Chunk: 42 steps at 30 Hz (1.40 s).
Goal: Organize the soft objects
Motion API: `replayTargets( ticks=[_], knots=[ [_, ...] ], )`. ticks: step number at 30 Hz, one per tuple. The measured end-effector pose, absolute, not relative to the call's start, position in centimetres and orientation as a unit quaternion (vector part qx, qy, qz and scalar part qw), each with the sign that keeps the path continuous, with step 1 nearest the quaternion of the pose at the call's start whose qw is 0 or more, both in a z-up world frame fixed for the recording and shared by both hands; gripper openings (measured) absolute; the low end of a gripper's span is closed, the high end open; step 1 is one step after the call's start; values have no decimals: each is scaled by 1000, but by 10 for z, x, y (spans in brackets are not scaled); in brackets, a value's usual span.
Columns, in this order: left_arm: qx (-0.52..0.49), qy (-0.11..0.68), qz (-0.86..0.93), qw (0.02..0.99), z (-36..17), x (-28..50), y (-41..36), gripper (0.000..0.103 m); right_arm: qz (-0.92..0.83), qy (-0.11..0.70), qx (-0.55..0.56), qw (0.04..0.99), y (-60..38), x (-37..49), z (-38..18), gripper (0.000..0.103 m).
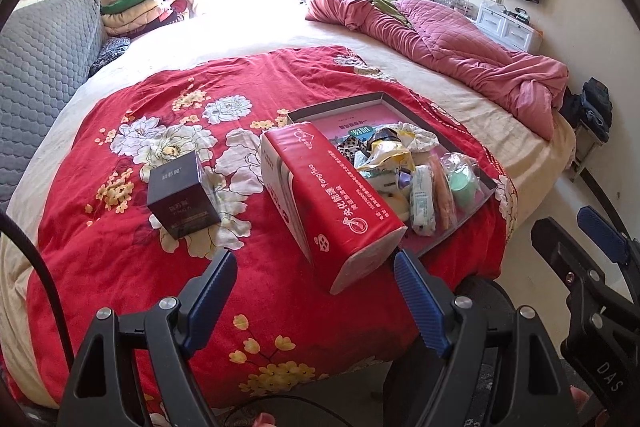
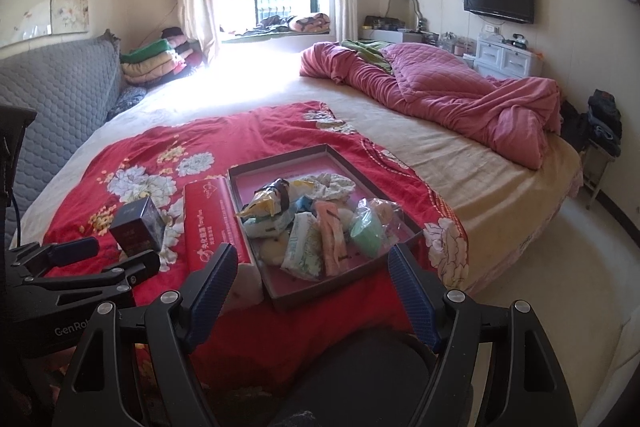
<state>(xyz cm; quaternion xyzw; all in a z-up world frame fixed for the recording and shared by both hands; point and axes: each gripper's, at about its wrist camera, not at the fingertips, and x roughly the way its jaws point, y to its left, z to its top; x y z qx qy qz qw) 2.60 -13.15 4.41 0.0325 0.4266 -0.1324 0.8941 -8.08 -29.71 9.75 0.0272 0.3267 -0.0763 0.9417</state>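
Tissue pack (image 1: 332,203) left of tray (image 1: 486,187)

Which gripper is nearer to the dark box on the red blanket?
Left. The left gripper hangs open just short of the dark box, which lies ahead to its left. The right gripper, also open, faces the tray, farther right.

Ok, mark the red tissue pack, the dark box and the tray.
red tissue pack (image 1: 340,195), left wrist view, top face.
dark box (image 1: 180,193), left wrist view, front face.
tray (image 2: 280,157), right wrist view, far rim.
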Motion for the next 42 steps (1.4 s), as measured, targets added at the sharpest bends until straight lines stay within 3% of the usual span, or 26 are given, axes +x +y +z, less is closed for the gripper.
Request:
replayTargets(
  ticks=[11, 42],
  knots=[
    [46, 433, -130, 891, 27, 25, -136, 80, -81, 369, 70, 923, -311, -75, 67, 79],
    [64, 435, -131, 889, 25, 22, -142, 80, -74, 383, 62, 919, -307, -74, 62, 79]
  ],
)
